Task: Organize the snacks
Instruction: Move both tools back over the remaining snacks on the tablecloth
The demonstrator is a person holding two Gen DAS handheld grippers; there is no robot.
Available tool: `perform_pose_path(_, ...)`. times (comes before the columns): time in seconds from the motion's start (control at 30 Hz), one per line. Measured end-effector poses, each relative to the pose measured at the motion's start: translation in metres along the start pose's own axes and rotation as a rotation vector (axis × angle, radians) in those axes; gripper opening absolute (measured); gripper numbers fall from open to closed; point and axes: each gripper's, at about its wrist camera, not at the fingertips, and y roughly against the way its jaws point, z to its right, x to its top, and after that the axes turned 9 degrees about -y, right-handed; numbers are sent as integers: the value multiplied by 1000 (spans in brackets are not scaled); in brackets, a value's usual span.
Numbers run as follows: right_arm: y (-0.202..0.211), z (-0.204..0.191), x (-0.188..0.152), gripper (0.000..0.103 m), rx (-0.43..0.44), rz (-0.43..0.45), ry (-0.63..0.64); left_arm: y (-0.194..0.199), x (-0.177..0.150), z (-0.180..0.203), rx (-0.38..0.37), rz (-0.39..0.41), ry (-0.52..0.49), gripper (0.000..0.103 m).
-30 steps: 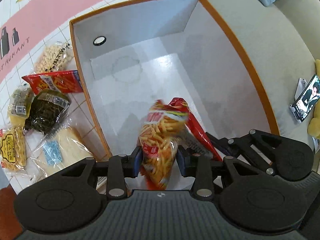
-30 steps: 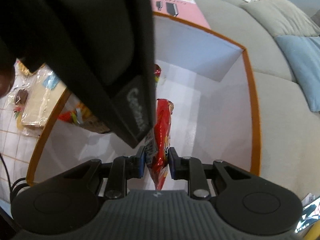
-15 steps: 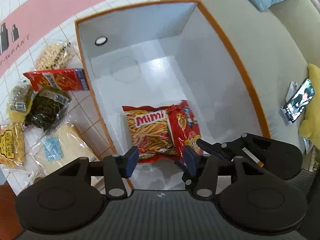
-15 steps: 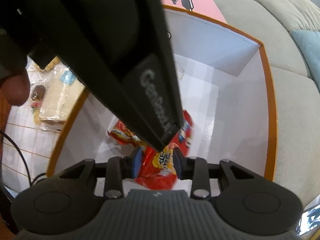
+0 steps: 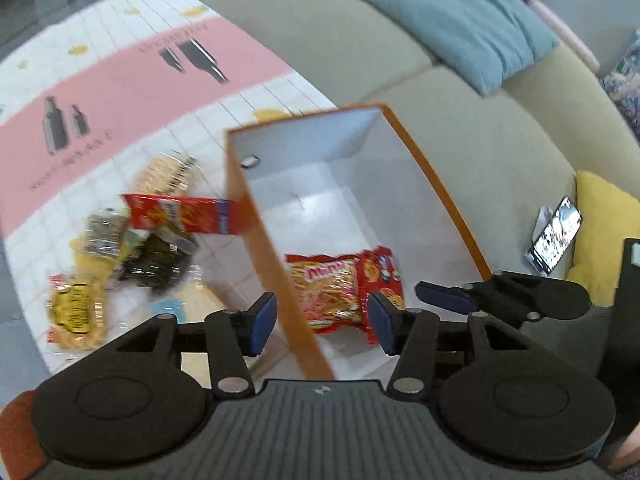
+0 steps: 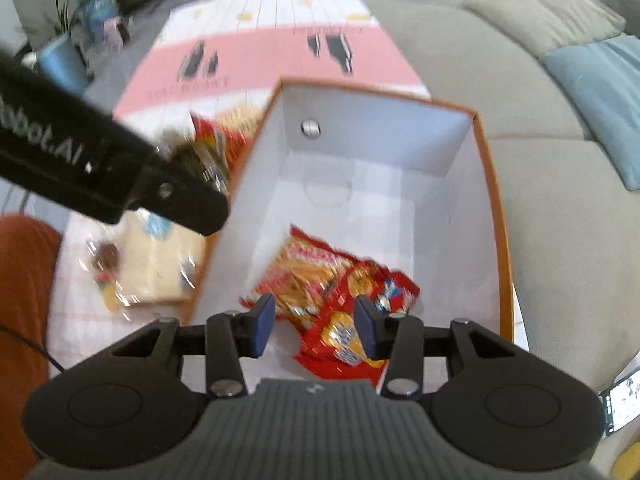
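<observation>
An orange-rimmed box with a white inside stands on the table; it also shows in the right wrist view. Two snack bags lie side by side on its floor: a chips-stick bag and a red bag. My left gripper is open and empty above the box's left wall. My right gripper is open and empty above the bags. Several loose snacks lie left of the box: a red pack, a dark pack, a yellow pack.
A pink and white tiled cloth covers the table. A grey sofa with a blue cushion lies right of the box. A phone rests on the sofa. A pale flat pack lies left of the box.
Both grippers opened and let their bags fall onto the box floor. Both have since pulled up and back, the left one shifting over the box's left wall.
</observation>
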Motion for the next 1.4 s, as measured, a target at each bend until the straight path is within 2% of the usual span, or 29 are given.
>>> perform_pose_path(0.23,20,-40,-12,45,104,145,-107,34,-41,-33,117,92,20,63)
perform_pose_path(0.33,22,-63,-21,47,169,184,-126,33,-62,-51,150,83,44,63)
perform_pose_path(0.37,19,-70,-23,51,187,191,-127,31,-69,-56,164,72,52,63)
perform_pose_path(0.43,18,-86,-30,57,208,206,-109,25,-84,-66,189,53,63,63)
perform_pose_path(0.5,10,-101,-37,57,202,211,-83,17,-97,-77,198,34,75,63)
perform_pose_path(0.63,-15,-124,-47,57,171,215,-43,-4,-118,-99,201,-3,131,63)
perform_pose_path(0.9,-54,-154,-51,57,96,181,82,-35,-143,-140,174,-3,295,63)
perform_pose_path(1.03,-76,-159,-48,58,71,135,109,-49,-149,-149,146,0,374,63)
perform_pose_path(1.13,-86,-159,-47,60,44,120,109,-63,-152,-156,142,-34,420,63)
perform_pose_path(1.23,-92,-159,-47,62,30,111,117,-72,-155,-163,104,-49,469,63)
perform_pose_path(1.4,-107,-161,-46,62,45,56,124,-81,-153,-167,76,-53,486,63)
